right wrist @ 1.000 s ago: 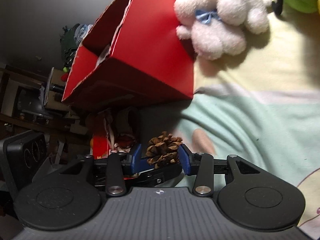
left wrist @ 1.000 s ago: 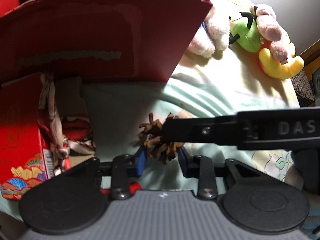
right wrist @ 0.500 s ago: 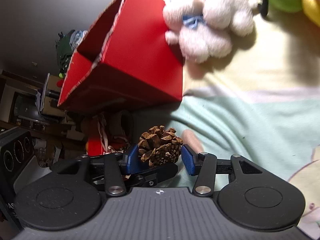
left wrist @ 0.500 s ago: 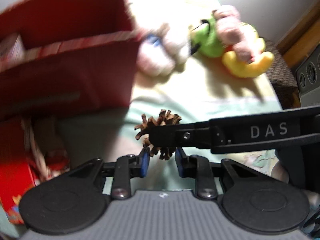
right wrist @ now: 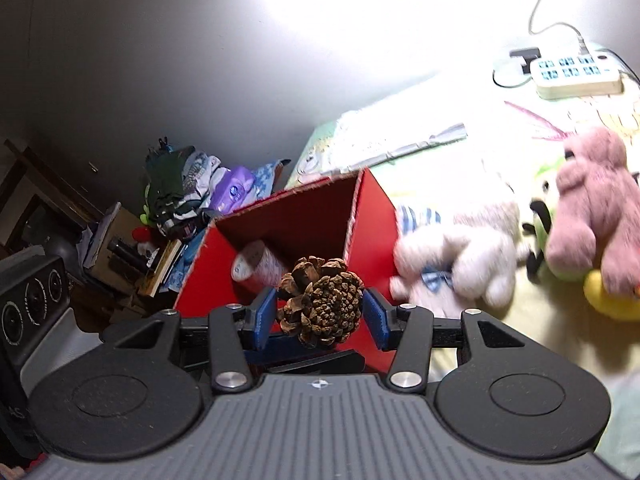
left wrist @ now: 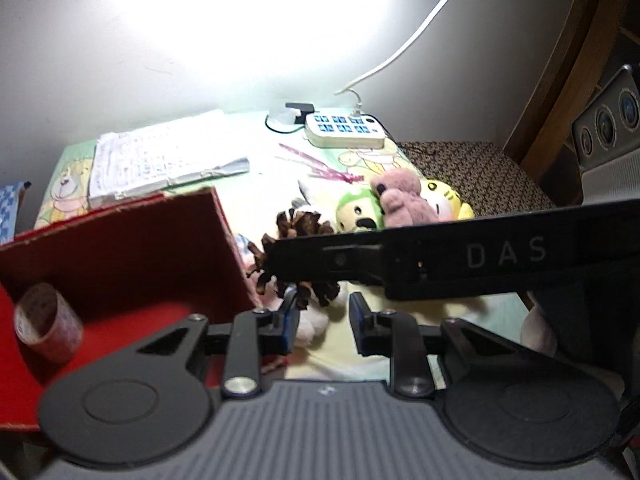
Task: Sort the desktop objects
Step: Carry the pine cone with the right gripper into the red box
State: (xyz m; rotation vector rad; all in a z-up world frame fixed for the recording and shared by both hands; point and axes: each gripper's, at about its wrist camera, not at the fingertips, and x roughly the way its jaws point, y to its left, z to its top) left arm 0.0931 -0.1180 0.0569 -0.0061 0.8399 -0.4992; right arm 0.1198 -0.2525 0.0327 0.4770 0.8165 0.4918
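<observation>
A brown pine cone point(right wrist: 322, 308) hangs in the air beside the open red box point(right wrist: 372, 208), and my right gripper point(right wrist: 320, 306) is shut on it, a blue pad pressing each side. In the left wrist view the pine cone point(left wrist: 300, 224) shows past the red box point(left wrist: 120, 248), with one black finger point(left wrist: 440, 256) of the right gripper crossing in front of it. My left gripper point(left wrist: 324, 314) sits just under the cone, its narrow-set pads closed on the cone's lower end. A paper roll point(right wrist: 256, 268) lies inside the box.
Plush toys lie to the right of the box: a white one point(right wrist: 460, 264) and a pink one point(right wrist: 588, 208) on green and yellow ones. Behind are a stack of papers point(left wrist: 160, 156), a white power strip point(left wrist: 344, 130) with its cable, and a speaker point(left wrist: 608, 128) at far right.
Both grippers have risen together with the pine cone, from low beside the box wall to above its rim. The box's inside and the roll in it now show.
</observation>
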